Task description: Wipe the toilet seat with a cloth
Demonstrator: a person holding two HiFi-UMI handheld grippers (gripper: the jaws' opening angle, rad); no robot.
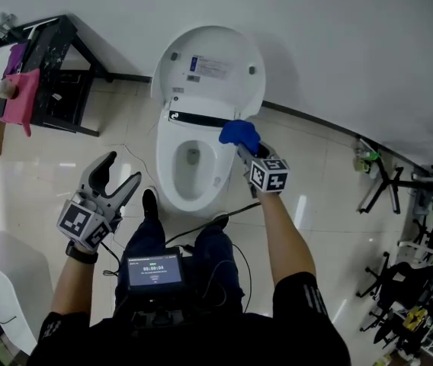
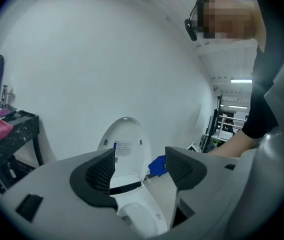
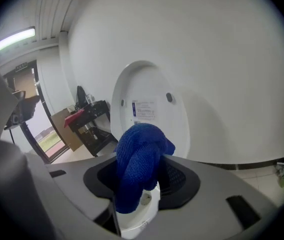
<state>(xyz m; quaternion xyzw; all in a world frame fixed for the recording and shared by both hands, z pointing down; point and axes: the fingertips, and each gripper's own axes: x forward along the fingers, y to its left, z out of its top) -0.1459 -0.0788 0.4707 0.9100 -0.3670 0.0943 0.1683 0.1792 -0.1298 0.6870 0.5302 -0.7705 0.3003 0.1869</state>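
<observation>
A white toilet [image 1: 194,155] stands against the wall with its lid [image 1: 210,69] raised; the rim and bowl show below. My right gripper [image 1: 241,145] is shut on a bunched blue cloth [image 1: 239,134], held over the right rear of the rim. In the right gripper view the cloth [image 3: 139,169] hangs between the jaws in front of the lid [image 3: 149,106]. My left gripper [image 1: 119,178] is open and empty, off the toilet's left side above the floor. Its view looks between the spread jaws [image 2: 139,170] at the toilet [image 2: 132,209] and the cloth [image 2: 157,165].
A black stand [image 1: 56,75] with a pink cloth [image 1: 20,97] is at the back left. A white bin or box [image 1: 3,280] sits near left. Black cables [image 1: 201,223] trail on the tiled floor. Racks and stands [image 1: 407,227] crowd the right side.
</observation>
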